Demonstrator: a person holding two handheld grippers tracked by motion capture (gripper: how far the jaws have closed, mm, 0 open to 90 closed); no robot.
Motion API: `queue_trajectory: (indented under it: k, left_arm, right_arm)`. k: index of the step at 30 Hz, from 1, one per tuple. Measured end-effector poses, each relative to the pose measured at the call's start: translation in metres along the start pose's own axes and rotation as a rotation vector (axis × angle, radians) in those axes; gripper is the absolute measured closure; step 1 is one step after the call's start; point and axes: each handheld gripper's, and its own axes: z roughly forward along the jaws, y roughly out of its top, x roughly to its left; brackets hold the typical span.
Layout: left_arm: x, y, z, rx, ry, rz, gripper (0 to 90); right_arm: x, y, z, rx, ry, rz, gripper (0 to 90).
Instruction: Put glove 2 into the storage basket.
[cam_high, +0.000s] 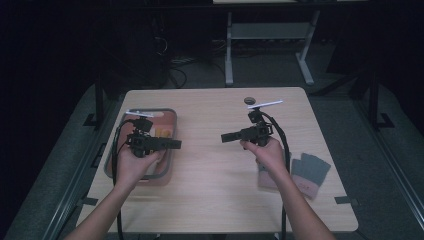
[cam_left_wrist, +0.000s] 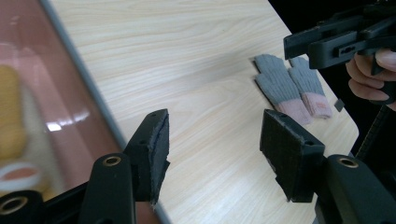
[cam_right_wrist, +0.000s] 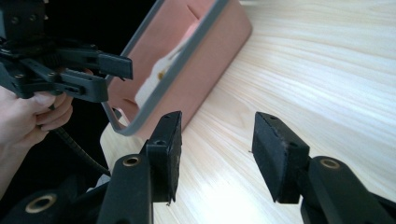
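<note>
A pink tray with a grey rim (cam_high: 170, 113) stands at the table's left, holding a yellow item (cam_high: 162, 132) and something white. My left gripper (cam_high: 176, 144) hovers over the tray's right side, pointing right. Its jaws (cam_left_wrist: 215, 149) stand open above bare wood beside the tray's rim (cam_left_wrist: 88, 88). Right of centre, my right gripper (cam_high: 225, 136) points left toward the other gripper. Its jaws (cam_right_wrist: 217, 149) are open too, with nothing between them and the tray's wall (cam_right_wrist: 205, 70) ahead. A pair of grey gloves with pink cuffs (cam_high: 310, 170) lies near the table's right edge.
The light wooden table (cam_high: 215, 200) has bare wood between the two grippers. A small dark round object (cam_high: 249, 100) sits near the far edge. A white desk frame (cam_high: 270, 35) stands on the dark floor beyond. The gloves (cam_left_wrist: 285, 86) lie close to the table's corner.
</note>
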Motion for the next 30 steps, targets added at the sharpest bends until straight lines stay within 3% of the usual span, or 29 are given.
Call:
queue_trajectory:
  k: [9, 19, 30]
  left_arm:
    - [-0.016, 0.000, 0.017, 0.016, -0.026, 0.023, 40.8]
    - [-0.033, 0.001, 0.033, 0.032, -0.070, 0.046, 39.2]
    - [-0.045, 0.001, 0.046, 0.043, -0.089, 0.072, 37.6]
  right_arm:
    - [-0.017, -0.016, -0.024, -0.015, -0.042, 0.016, 50.1]
    - [-0.025, -0.027, -0.044, -0.033, -0.066, 0.019, 48.1]
    - [-0.033, -0.040, -0.062, -0.041, -0.102, 0.024, 46.0]
